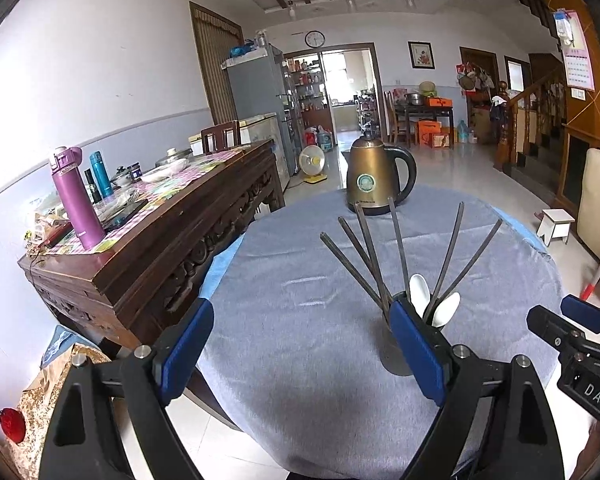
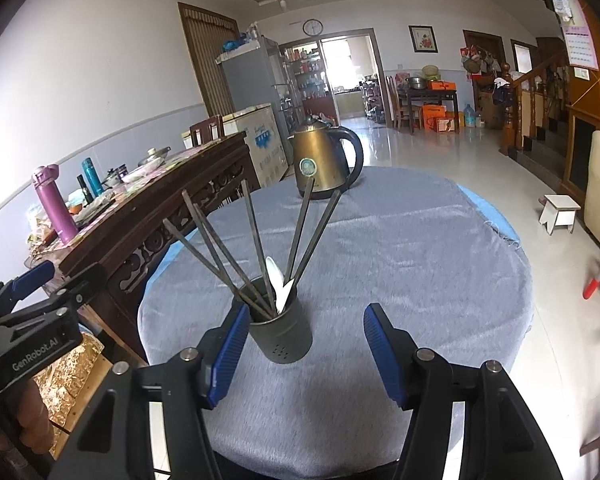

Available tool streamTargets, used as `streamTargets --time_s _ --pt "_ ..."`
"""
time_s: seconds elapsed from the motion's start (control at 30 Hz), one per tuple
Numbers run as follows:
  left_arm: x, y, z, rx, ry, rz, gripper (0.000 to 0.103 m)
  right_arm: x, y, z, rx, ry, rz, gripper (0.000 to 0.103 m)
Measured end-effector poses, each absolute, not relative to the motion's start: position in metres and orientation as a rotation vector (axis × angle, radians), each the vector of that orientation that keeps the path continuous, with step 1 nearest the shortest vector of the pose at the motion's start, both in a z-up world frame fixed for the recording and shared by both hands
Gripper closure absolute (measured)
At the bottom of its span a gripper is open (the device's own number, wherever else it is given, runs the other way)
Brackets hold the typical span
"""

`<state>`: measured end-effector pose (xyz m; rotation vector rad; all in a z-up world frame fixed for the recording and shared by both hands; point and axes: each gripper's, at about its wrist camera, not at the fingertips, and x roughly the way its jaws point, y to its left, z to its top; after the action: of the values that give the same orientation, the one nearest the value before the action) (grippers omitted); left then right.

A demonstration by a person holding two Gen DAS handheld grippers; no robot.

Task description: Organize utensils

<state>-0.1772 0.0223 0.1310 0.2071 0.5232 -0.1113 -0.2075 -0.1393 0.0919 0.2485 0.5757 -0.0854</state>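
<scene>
The utensil holder, a dark metal cup, stands upright on the grey cloth of the round worktop in the left wrist view, partly hidden behind the right-hand blue pad of the left gripper. Six dark chopsticks fan out of it, and two white spoons sit among them with their bowls up. The left gripper is spread wide and has hold of nothing; its left pad hangs past the worktop's edge. A bronze kettle stands at the far side of the cloth, well apart from the holder. The right gripper shows at the right edge, near the holder. A carved wooden sideboard runs along the wall to the left, with a purple flask on it.

In the right wrist view the utensil holder stands between the two blue pads of the right gripper, close to the left pad; whether they touch cannot be told. This gripper is also wide open and grasps nothing. The chopsticks lean outward from the cup, and a white spoon stands among them. The kettle stands beyond. The left gripper sits low at the left edge, beside the worktop.
</scene>
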Motion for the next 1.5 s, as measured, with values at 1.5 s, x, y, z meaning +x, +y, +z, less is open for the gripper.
streamTargets --time_s 1.5 --pt "-0.168 0.039 0.119 0.17 0.588 -0.095 0.013 -0.199 -0.117 0.088 0.208 0.596 -0.076 0.039"
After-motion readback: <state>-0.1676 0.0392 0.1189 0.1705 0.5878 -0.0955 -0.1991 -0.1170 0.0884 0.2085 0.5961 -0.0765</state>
